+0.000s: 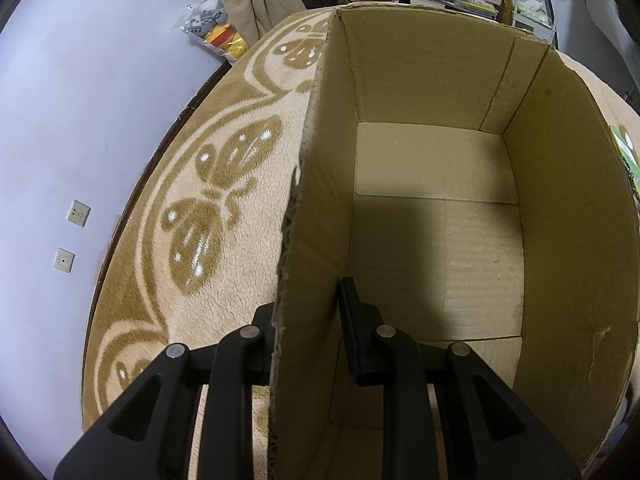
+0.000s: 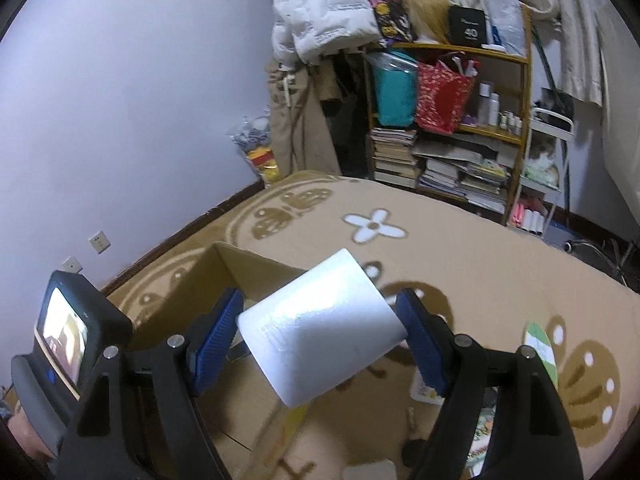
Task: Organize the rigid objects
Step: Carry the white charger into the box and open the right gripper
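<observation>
Tongs first: my left tongs (image 1: 308, 332) are pinching the box (image 1: 436, 208) wall, holding it on the blanket (image 1: 224, 216). My right tongs (image 2: 320, 332) are gripping a white roll (image 2: 320, 328), carrying it above the blanket beside the box.

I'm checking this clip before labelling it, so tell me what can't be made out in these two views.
- Left wrist view: the left gripper outer finger, hidden behind the cardboard box wall.
- Right wrist view: items on the blanket beneath the right gripper, blurred and hidden by the white roll.
</observation>
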{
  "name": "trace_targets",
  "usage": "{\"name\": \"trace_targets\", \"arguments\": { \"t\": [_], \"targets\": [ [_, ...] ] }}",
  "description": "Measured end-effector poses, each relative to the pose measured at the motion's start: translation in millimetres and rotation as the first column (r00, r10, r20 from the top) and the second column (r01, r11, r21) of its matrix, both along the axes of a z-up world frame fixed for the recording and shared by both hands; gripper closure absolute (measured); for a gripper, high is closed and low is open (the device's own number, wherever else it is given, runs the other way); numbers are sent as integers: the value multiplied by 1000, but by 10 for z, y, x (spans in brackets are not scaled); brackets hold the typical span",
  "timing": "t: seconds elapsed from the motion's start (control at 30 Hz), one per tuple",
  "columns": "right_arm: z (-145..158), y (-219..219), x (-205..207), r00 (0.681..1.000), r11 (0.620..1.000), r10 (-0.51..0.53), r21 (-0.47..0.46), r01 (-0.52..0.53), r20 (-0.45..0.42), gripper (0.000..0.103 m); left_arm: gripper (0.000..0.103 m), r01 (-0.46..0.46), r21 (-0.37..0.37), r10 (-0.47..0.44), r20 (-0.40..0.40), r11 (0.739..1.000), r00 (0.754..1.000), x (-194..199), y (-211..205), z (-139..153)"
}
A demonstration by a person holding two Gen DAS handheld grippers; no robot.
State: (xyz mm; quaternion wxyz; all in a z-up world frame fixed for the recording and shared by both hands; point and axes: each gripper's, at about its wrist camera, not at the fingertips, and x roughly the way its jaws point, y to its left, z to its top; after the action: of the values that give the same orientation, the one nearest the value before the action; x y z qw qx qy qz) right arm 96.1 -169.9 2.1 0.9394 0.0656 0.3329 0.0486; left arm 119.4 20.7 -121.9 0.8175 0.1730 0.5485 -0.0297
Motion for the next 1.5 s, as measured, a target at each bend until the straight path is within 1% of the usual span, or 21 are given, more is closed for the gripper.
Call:
{"name": "trace_targets", "arguments": {
  "t": [0.13, 0.37, 0.57, 0.73, 1.1, 1.33, 1.5],
  "targets": [
    [-19, 112, 73, 1000, 1000, 22, 14, -22, -8, 20, 82, -4, -8, 4, -1, 1000, 1000, 5, 9, 2],
    [-142, 159, 144, 996, 990, 67, 124, -60, -58, 20, 82, -9, -18, 9, -2, 1000, 1000, 13, 21, 3],
    [-291, 203, 164, 991, 986, 90, 150, -75, -99, 20, 82, -18, -29, 18, -2, 999, 1000, 20, 40, 7],
    [-322, 237, 164, 989, 986, 103, 141, -88, -104, 20, 82, -19, -30, 19, -1, 999, 1000, 15, 42, 6],
    [-334, 227, 187, 987, 984, 110, 153, -92, -115, 20, 81, -21, -30, 21, 0, 999, 1000, 23, 40, -1],
    [-166, 50, 62, 995, 986, 70, 158, -58, -70, 20, 80, -21, -24, 21, 6, 1000, 1000, 22, 33, 3],
    [-103, -153, -61, 997, 993, 21, 116, -12, -71, 20, 80, -16, -13, 16, 9, 1000, 1000, 18, 19, 3]
  ]
}}
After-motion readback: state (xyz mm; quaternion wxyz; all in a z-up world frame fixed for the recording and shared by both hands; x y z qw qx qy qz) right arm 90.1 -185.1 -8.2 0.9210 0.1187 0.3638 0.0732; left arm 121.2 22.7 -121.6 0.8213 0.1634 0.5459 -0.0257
